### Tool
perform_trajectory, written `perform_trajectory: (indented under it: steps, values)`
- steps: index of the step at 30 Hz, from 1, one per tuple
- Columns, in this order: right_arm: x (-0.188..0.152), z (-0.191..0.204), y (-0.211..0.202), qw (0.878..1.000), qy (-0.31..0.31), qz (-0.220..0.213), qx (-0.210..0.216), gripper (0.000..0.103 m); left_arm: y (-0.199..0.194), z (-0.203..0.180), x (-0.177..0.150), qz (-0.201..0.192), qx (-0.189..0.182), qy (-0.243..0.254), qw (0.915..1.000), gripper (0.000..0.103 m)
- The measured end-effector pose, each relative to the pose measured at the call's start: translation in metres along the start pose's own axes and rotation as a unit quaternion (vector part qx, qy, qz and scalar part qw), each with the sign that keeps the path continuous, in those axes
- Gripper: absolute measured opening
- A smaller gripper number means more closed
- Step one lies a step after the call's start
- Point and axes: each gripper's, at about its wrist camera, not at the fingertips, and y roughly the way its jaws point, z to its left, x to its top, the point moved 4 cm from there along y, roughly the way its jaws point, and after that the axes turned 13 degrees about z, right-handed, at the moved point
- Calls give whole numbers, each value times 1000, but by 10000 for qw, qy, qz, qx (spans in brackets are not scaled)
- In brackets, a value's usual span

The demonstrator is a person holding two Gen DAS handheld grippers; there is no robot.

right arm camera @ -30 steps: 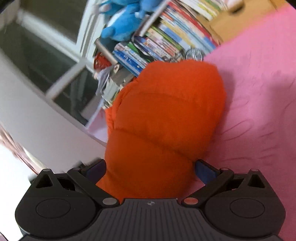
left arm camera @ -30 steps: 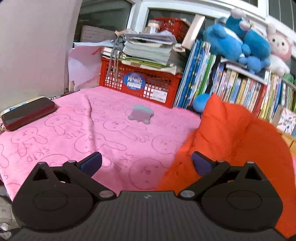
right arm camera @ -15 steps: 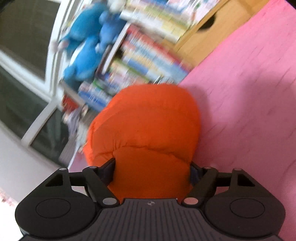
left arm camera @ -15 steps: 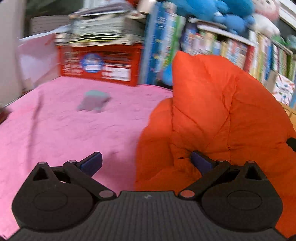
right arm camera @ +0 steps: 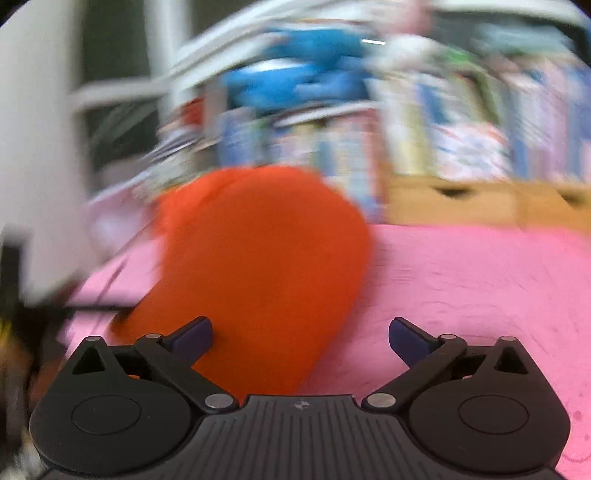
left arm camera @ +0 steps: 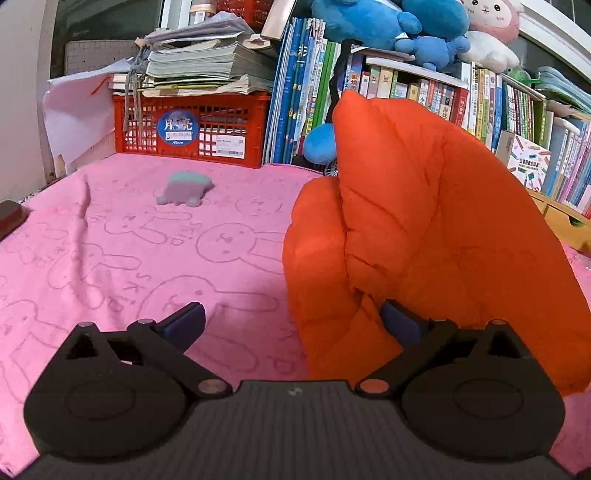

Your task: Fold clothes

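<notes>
An orange padded garment (left arm camera: 424, 229) stood bunched up in a heap on the pink towel (left arm camera: 147, 258) covering the desk, toward its right side. Both the left claw (left arm camera: 291, 321) and right claw (right arm camera: 300, 336) gaped wide beside it, gripping nothing; flattening or refolding would likely need a fresh grip on an edge.

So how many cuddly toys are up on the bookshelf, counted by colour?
Blue plush toys: 2
Pink-and-white plush bunny: 1
Total: 3
A blue rounded thing sits lower, behind the orange jacket; too hidden to count.
</notes>
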Motion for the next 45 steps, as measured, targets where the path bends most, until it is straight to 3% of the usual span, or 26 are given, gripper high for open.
perform_trajectory:
  steps: [2, 3, 5, 6, 7, 8, 9, 12, 19, 22, 25, 28, 29, 31, 33, 37, 40, 43, 45]
  values:
    - [-12, 27, -5, 9965, -810, 148, -121, 103, -3, -2, 2, -48, 86, 81, 9999, 102]
    - [-16, 40, 0, 9905, -1251, 231, -520, 103, -2, -3, 2, -63, 126, 107, 9998, 102]
    - [-13, 45, 9, 9857, -1336, 187, -1006, 100, -2, -5, 2, -63, 139, 149, 9998, 102]
    - [-12, 48, 14, 9826, -1371, 165, -1243, 87, -1, -6, 1, -52, 117, 165, 9998, 102]
    - [-5, 42, 15, 9883, -990, 146, -1152, 72, -1, -7, 1, -40, 95, 182, 9998, 102]
    - [0, 34, 18, 9929, -551, 175, -1042, 40, 0, -7, 1, -28, 74, 199, 9998, 103]
    - [5, 26, 21, 9954, -116, 203, -933, 37, 0, -8, 0, -16, 52, 216, 9998, 103]
    - [5, 13, 32, 9907, 551, 275, -1212, 28, 1, -10, -1, 19, -14, 268, 9996, 103]
    - [-10, -22, 25, 9708, 1998, 318, -1287, 25, -4, -21, -10, -3, -259, 524, 9983, 103]
    - [-16, -25, 21, 9693, 2032, 358, -1337, 26, -16, -16, -8, -88, -246, 481, 9985, 103]
    - [-18, -21, 17, 9734, 1734, 427, -1434, 26, -46, -15, 22, -673, -360, 503, 9958, 101]
    - [-15, -16, 23, 9739, 1634, 558, -1475, 26, -67, -43, 72, -1437, -464, 1088, 9825, 103]
    - [-13, -16, 26, 9738, 1616, 588, -1487, 26, -65, -56, 89, -1647, -352, 1246, 9778, 103]
    - [-13, -14, 26, 9738, 1595, 606, -1505, 26, -44, -77, 112, -1815, 231, 1438, 9725, 103]
    - [-15, -16, 26, 9737, 1649, 595, -1454, 26, -17, -90, 124, -1745, 806, 1584, 9685, 102]
    - [-16, -21, 24, 9737, 1779, 571, -1301, 27, 41, -80, 110, -1188, 1438, 1696, 9677, 102]
    - [-15, -18, 26, 9751, 1674, 603, -1325, 31, 64, -54, 94, -841, 1479, 1411, 9753, 102]
    - [-15, -17, 27, 9758, 1619, 617, -1335, 33, 75, -36, 87, -418, 1284, 1059, 9852, 103]
    - [-14, -17, 28, 9757, 1638, 611, -1321, 36, 74, -33, 84, -338, 1283, 1055, 9855, 103]
